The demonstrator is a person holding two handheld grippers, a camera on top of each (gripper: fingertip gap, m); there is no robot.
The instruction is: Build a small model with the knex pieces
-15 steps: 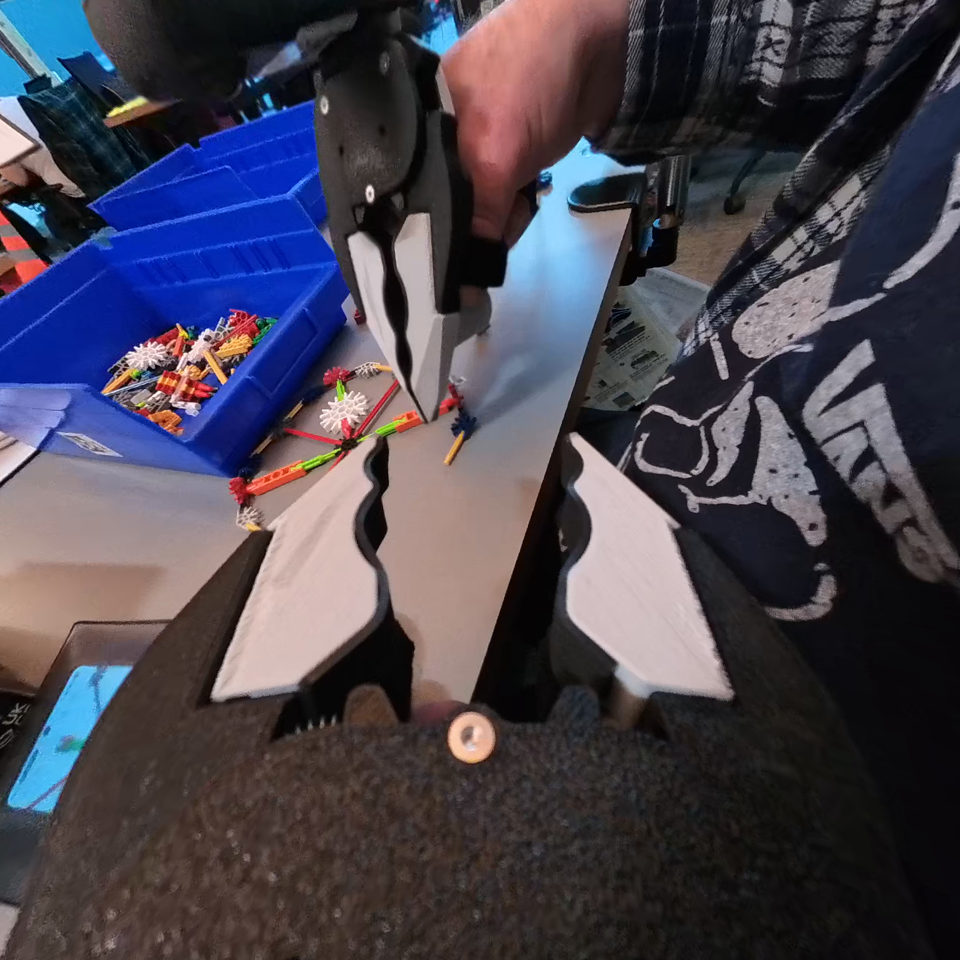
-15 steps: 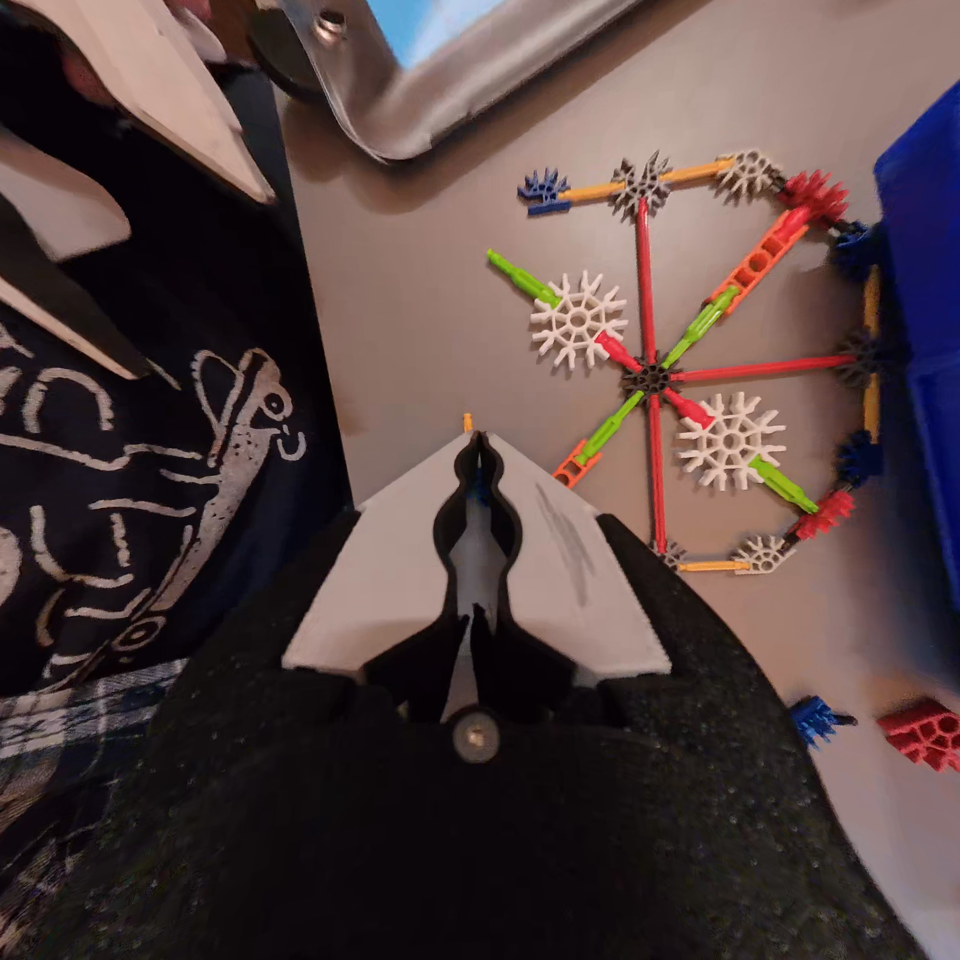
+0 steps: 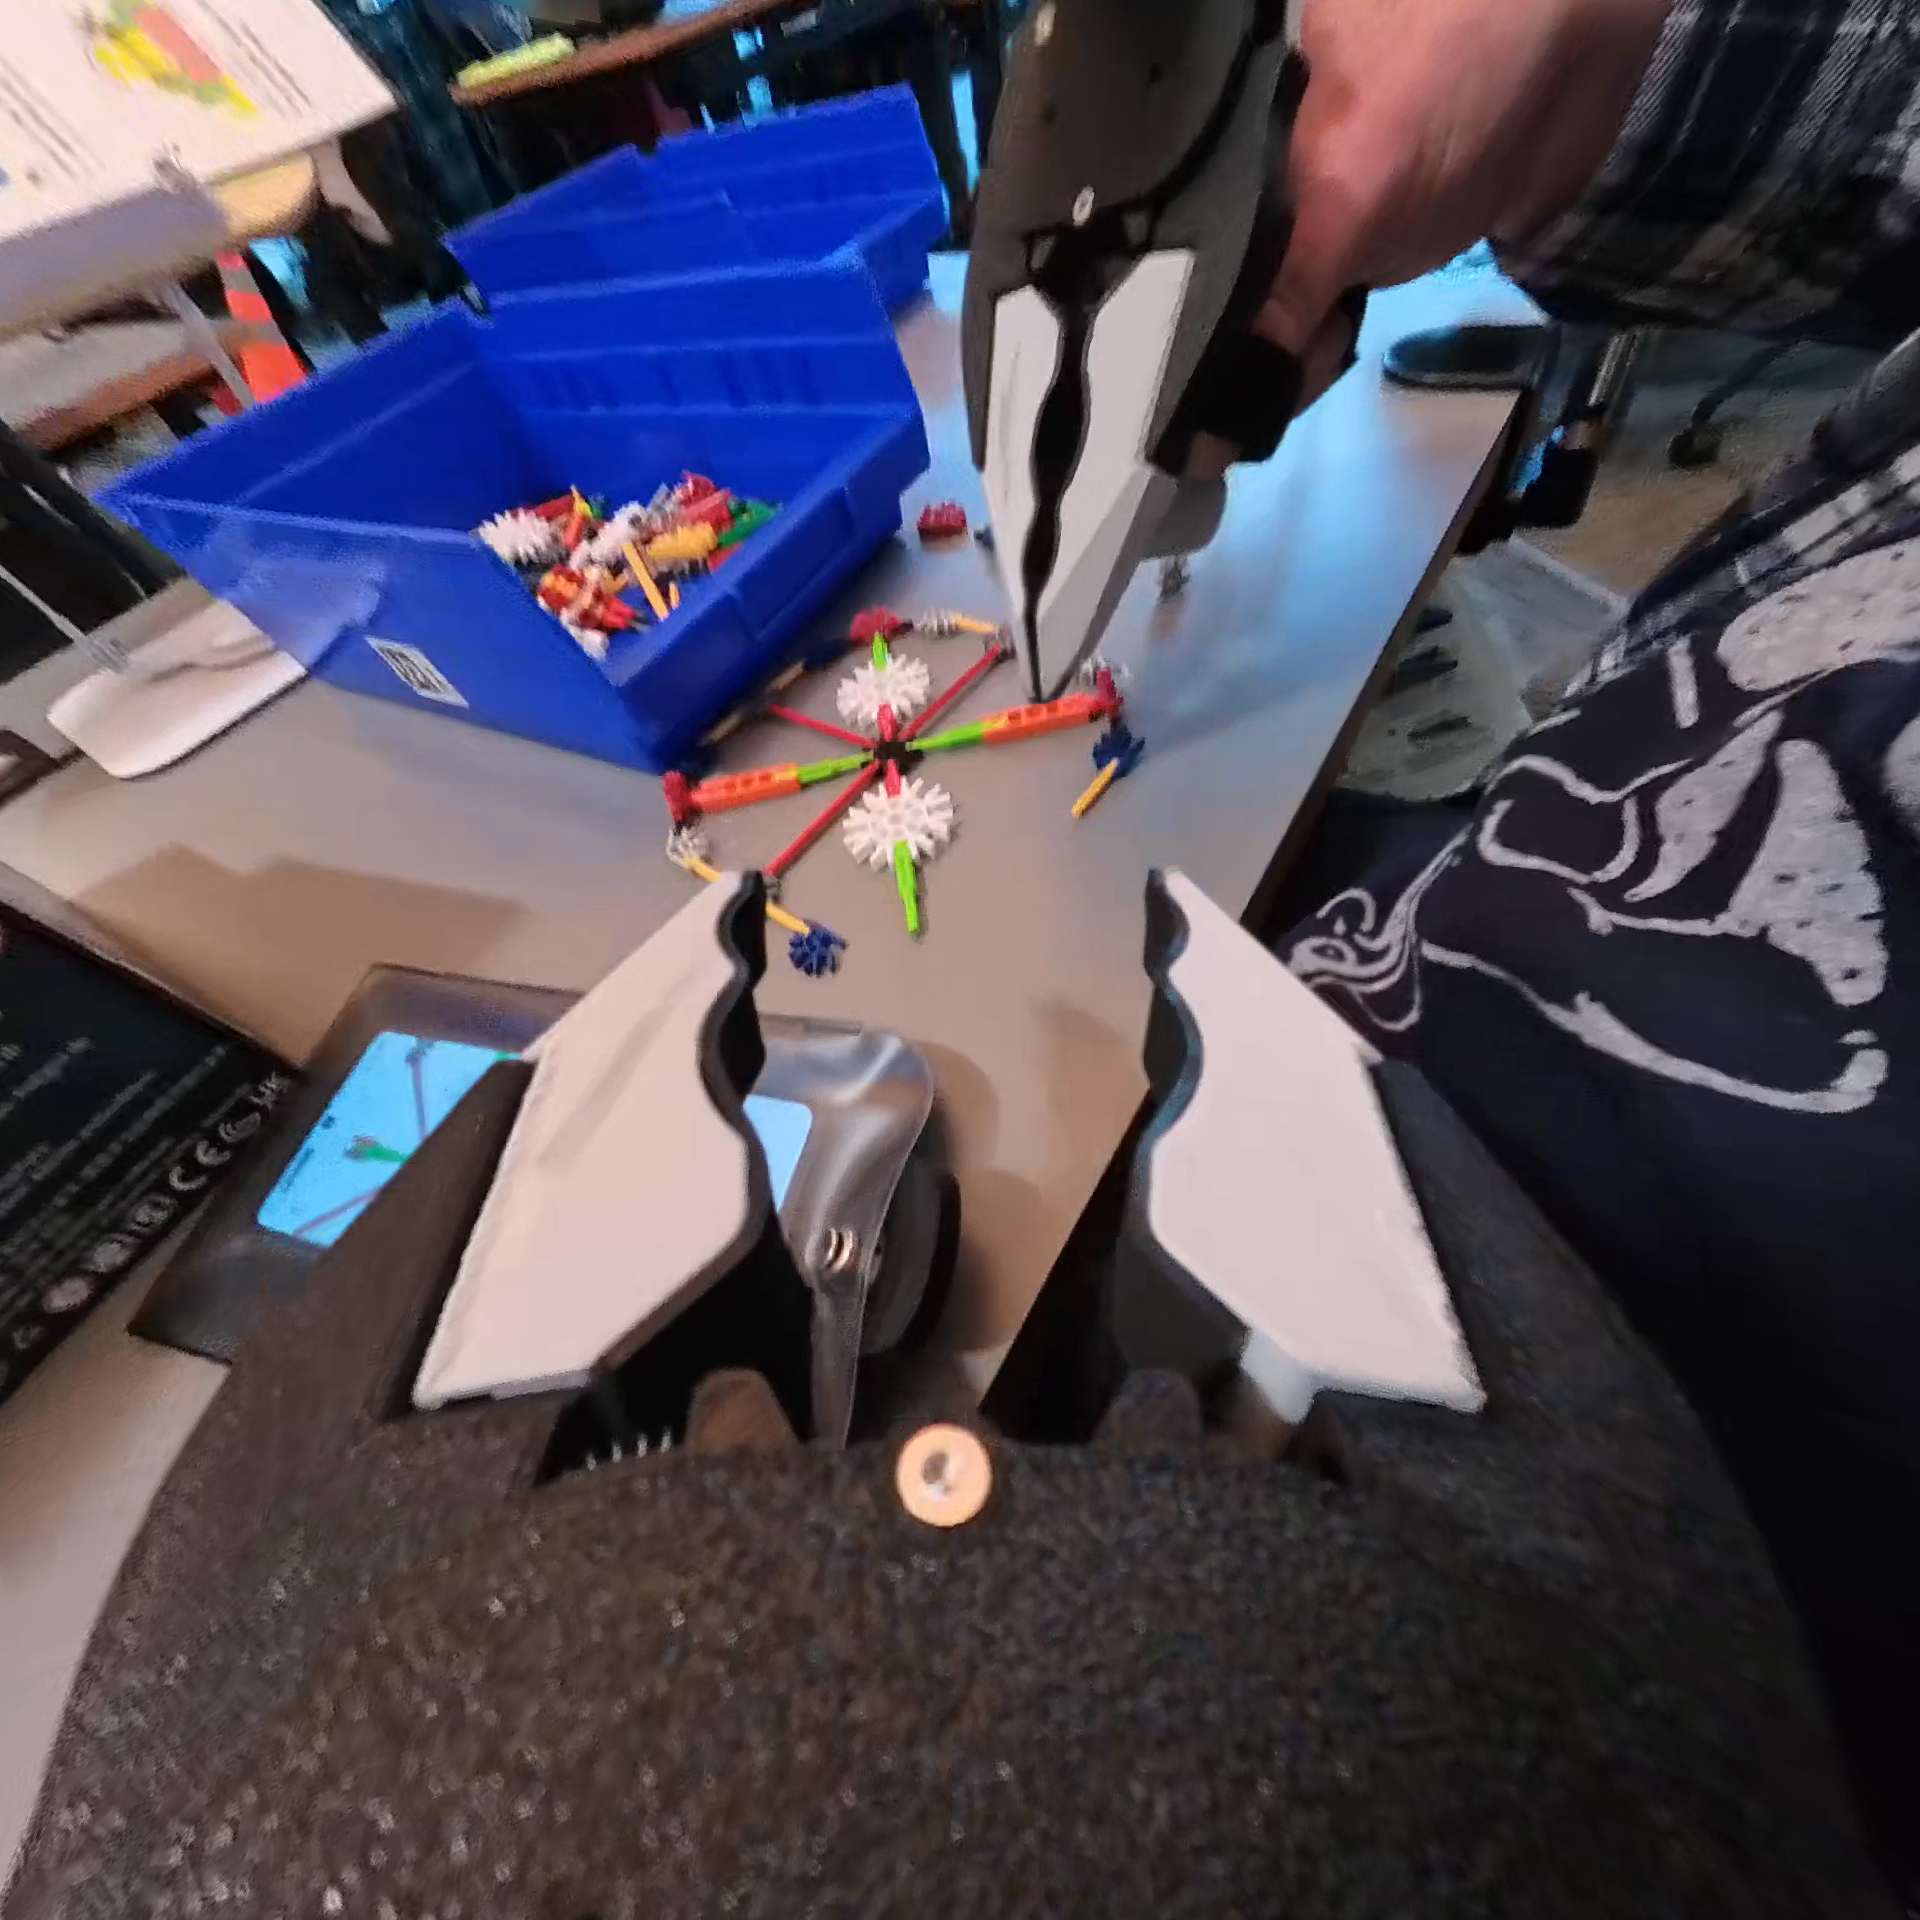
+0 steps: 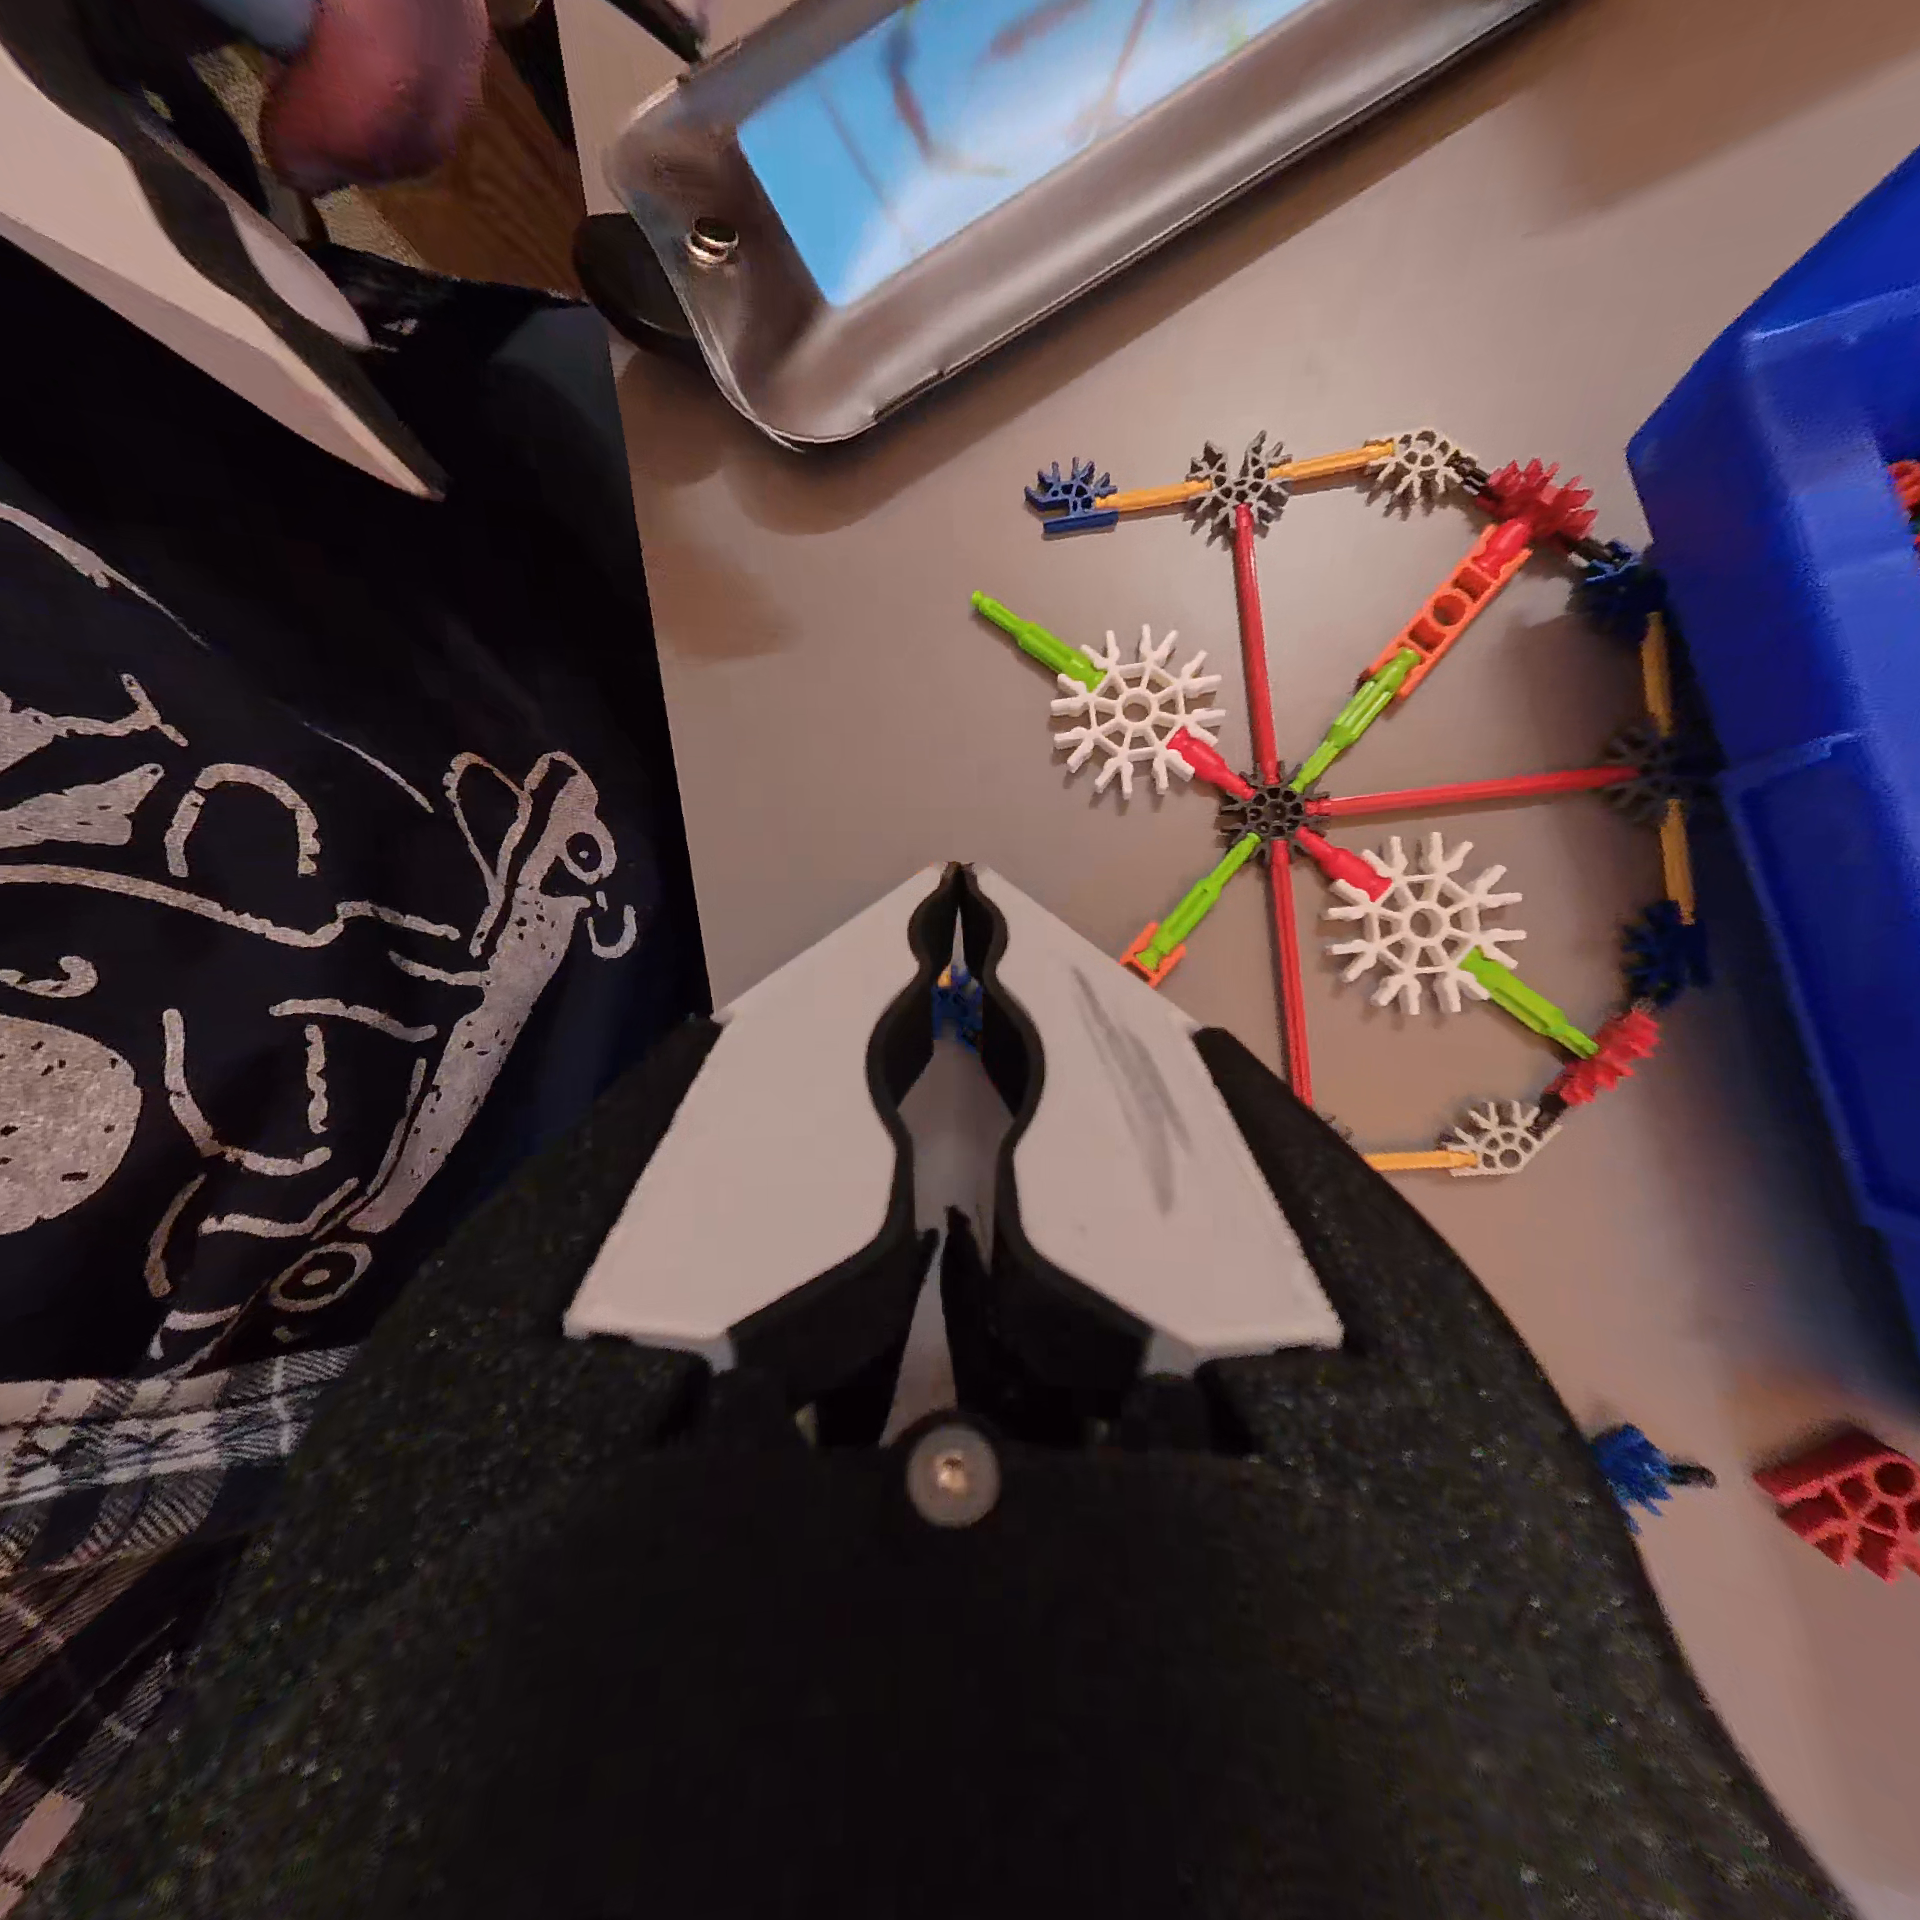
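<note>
- Two tongs in play over a grey table [image 3: 312,883], and they stand very differently.
- The left tongs [image 3: 951,904] are spread wide with nothing between the fingers. They hang over the table's near edge, above the corner of a blue-screened tablet in a shiny silver case [image 4: 831,343].
- The right tongs [image 4: 956,871] are pinched together at the tips, and nothing shows gripped there. A hand [image 3: 1434,156] in a plaid sleeve holds them pointing steeply down.
- In the left wrist view their tips come down at the rim of a flat wheel-shaped build of plastic rods and connectors [image 4: 1273,805], next to a red connector.
- That wheel lies flat on the table, between the near edge and a blue plastic bin [image 3: 416,540]. Its far rim is right against the bin wall.
- Its spokes are red, green and orange, running out from a black hub, with two white snowflake-shaped connectors [image 4: 1423,925] clipped on.
- A small blue connector on a short yellow rod [image 3: 1112,753] lies loose just beside the right tongs' tips, close to the table's edge.
- The bin holds a heap of mixed coloured pieces [image 3: 623,551].
- A loose red block [image 4: 1849,1496] and another small blue connector [image 4: 1642,1465] sit on the table beside the bin.
</note>
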